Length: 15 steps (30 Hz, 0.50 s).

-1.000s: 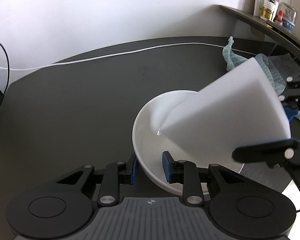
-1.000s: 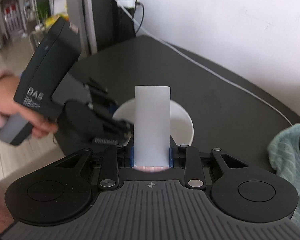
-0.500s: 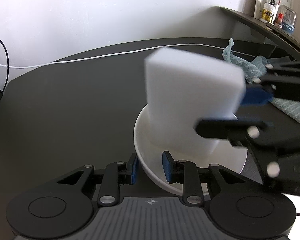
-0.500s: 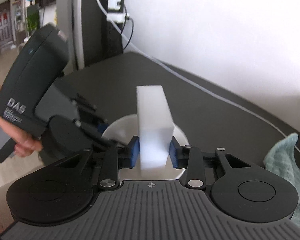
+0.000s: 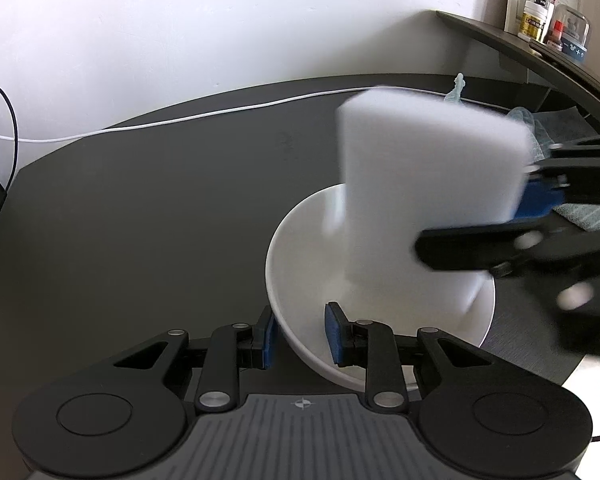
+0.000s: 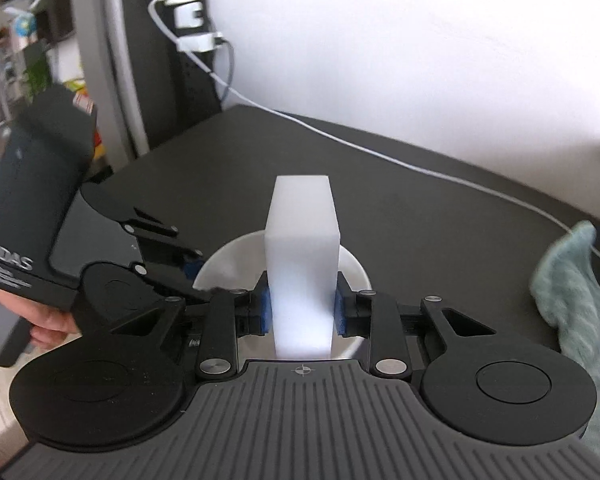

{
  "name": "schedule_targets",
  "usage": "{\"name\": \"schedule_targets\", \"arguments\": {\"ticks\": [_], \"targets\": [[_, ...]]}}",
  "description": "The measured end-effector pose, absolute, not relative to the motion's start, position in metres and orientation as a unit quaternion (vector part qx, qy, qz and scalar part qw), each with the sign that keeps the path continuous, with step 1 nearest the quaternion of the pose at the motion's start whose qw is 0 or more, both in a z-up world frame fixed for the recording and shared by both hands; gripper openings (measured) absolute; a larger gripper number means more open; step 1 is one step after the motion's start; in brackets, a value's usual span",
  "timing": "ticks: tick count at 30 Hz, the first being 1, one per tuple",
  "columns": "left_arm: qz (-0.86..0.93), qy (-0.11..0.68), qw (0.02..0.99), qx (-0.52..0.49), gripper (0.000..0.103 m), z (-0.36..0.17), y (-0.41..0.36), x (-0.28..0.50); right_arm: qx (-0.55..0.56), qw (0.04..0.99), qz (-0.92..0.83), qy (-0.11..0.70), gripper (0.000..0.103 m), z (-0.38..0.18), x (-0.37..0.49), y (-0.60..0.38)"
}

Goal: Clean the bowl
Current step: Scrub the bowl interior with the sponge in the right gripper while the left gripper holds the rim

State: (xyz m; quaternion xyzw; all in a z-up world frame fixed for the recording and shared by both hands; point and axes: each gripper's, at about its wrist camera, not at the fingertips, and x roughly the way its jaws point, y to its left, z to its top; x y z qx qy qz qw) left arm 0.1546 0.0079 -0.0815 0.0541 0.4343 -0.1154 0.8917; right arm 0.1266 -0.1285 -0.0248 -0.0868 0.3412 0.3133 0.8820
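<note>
We see 1 bowl on the table, its rim clamped by the left tongs; the right tongs clamp 1 sponge; 1 cloth lies beside.

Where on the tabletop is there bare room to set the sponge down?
Free: the dark table left of the bowl, up to the white cable. Crowded: the bowl's right side, where the right gripper grips the sponge near the teal cloth; the left gripper clamps the near rim.
</note>
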Motion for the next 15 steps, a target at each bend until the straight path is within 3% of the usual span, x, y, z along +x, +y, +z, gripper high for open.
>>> {"name": "schedule_targets", "arguments": {"ticks": [10, 15], "targets": [[-0.115, 0.439, 0.889, 0.053, 0.026, -0.08, 0.015, 0.155, -0.069, 0.881, 0.333, 0.33, 0.03, -0.043, 0.146, -0.108], [-0.115, 0.438, 0.89, 0.049, 0.026, -0.08, 0.021, 0.152, -0.072, 0.849, 0.374, 0.367, 0.03, -0.041, 0.157, -0.11]]}}
